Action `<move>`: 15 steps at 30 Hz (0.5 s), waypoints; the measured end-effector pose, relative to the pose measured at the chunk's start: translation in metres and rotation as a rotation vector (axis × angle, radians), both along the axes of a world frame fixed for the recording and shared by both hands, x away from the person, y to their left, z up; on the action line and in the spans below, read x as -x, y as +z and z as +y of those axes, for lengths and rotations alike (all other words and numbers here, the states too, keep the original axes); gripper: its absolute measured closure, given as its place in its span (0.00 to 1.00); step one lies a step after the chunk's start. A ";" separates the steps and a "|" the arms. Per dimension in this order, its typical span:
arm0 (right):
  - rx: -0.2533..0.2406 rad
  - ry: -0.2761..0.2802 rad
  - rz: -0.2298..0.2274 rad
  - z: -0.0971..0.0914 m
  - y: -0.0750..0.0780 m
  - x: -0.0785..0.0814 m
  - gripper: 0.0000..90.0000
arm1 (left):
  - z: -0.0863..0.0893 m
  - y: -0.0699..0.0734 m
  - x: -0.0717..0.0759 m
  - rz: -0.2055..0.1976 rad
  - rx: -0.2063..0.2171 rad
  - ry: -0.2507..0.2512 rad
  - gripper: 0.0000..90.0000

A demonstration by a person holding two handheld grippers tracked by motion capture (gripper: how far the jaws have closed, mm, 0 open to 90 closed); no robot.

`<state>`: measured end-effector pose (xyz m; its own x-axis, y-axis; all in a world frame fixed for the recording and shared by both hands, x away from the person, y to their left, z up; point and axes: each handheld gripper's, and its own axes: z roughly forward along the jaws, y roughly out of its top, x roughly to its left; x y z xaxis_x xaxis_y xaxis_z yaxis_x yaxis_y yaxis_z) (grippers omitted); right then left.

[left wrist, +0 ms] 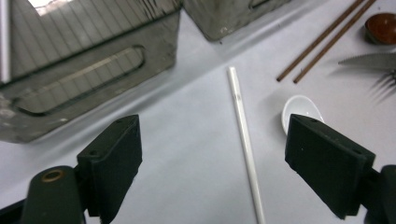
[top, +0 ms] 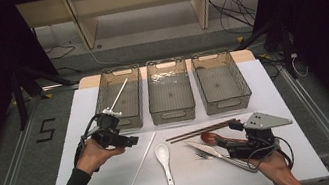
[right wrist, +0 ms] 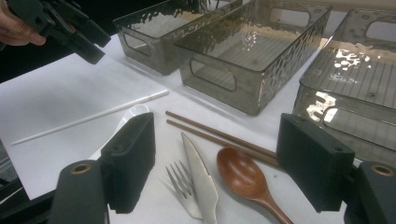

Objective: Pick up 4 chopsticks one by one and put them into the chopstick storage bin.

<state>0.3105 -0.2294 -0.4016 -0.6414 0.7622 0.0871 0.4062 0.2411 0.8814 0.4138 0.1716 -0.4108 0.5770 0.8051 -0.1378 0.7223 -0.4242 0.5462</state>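
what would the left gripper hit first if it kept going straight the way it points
Probably the white chopstick on the table: it lies between the left gripper's open, empty jaws in its own view. Depth is hard to judge, so it might meet bare table just beside it.

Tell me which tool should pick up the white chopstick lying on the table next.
Left. The left tool hangs open just above the white chopstick, which runs up between its jaws. The right tool sits over the knife and wooden spoon, farther off.

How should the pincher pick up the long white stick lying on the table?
Grip the white chopstick near its middle, coming straight down from above with the open left gripper, one jaw on each side. It lies flat, thin and straight, with bare table either side.
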 end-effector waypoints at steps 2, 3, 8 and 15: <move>0.001 0.000 -0.001 0.000 0.000 0.000 0.32 | -0.002 -0.003 0.003 0.004 -0.005 -0.004 0.20; 0.000 0.000 0.000 0.000 0.000 0.000 0.32 | -0.004 -0.004 0.004 0.006 -0.010 -0.007 0.20; 0.000 -0.001 -0.002 0.000 0.000 0.000 0.32 | -0.008 -0.010 0.009 0.021 -0.035 -0.024 0.20; 0.001 -0.001 -0.002 0.000 0.000 0.000 0.32 | -0.014 -0.016 0.014 0.044 -0.057 -0.034 0.20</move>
<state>0.3103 -0.2299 -0.4018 -0.6409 0.7629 0.0852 0.4048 0.2416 0.8819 0.3999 0.1581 -0.4271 0.5988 0.7921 -0.1180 0.7295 -0.4787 0.4886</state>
